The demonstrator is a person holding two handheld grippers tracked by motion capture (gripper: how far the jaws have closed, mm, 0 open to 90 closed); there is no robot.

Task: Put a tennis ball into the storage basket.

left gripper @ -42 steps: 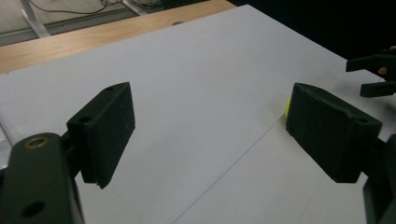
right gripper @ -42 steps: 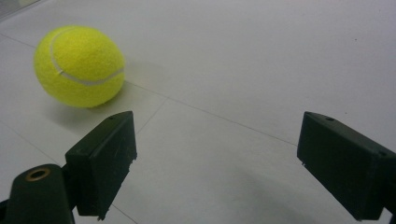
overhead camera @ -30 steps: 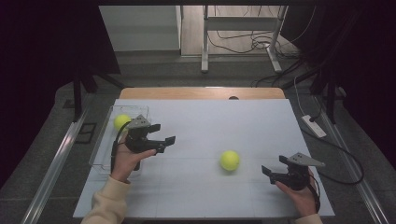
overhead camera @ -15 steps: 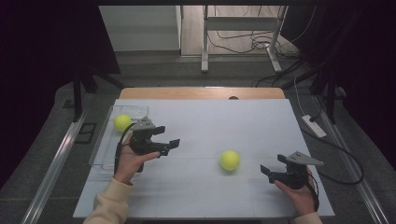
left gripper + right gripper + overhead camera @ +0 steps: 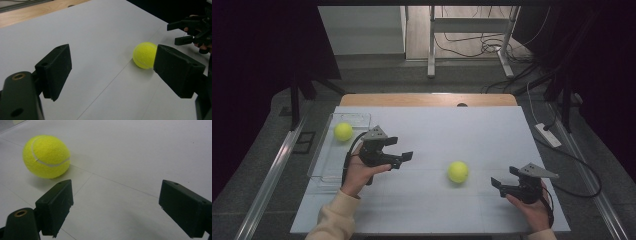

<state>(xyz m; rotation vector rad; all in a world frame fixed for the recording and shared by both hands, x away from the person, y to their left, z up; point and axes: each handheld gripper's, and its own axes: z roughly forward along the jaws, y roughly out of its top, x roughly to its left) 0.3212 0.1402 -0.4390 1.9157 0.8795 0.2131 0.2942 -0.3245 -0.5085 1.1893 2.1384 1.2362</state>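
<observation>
A yellow tennis ball (image 5: 458, 171) lies free on the white tabletop (image 5: 437, 125), between the two hands and a little nearer to the right one. A second ball (image 5: 343, 131) sits in the clear tray (image 5: 319, 165) at the left edge of the tabletop.

The left gripper (image 5: 404, 157) hovers just beside the tray and points toward the free ball; its jaws are released and nothing is between them. In the left gripper view the ball (image 5: 145, 55) appears ahead, close to the right jaw but apart from it. The right gripper (image 5: 498, 184) is low near the front right corner, jaws also spread wide and empty, and the ball (image 5: 46, 156) is ahead of it on its left side.

I think the main risk is the ball itself. It is round and light, so a jaw that touches it from one side, before the other jaw is around it, can push it away and make it roll. Both grippers aim at the same ball, so they may also bump each other.

There is much open room in the middle and toward the wooden strip (image 5: 427, 100) at the back. The front edge and the right edge are near to the right hand (image 5: 532, 207), and a rolling ball can fall there.
</observation>
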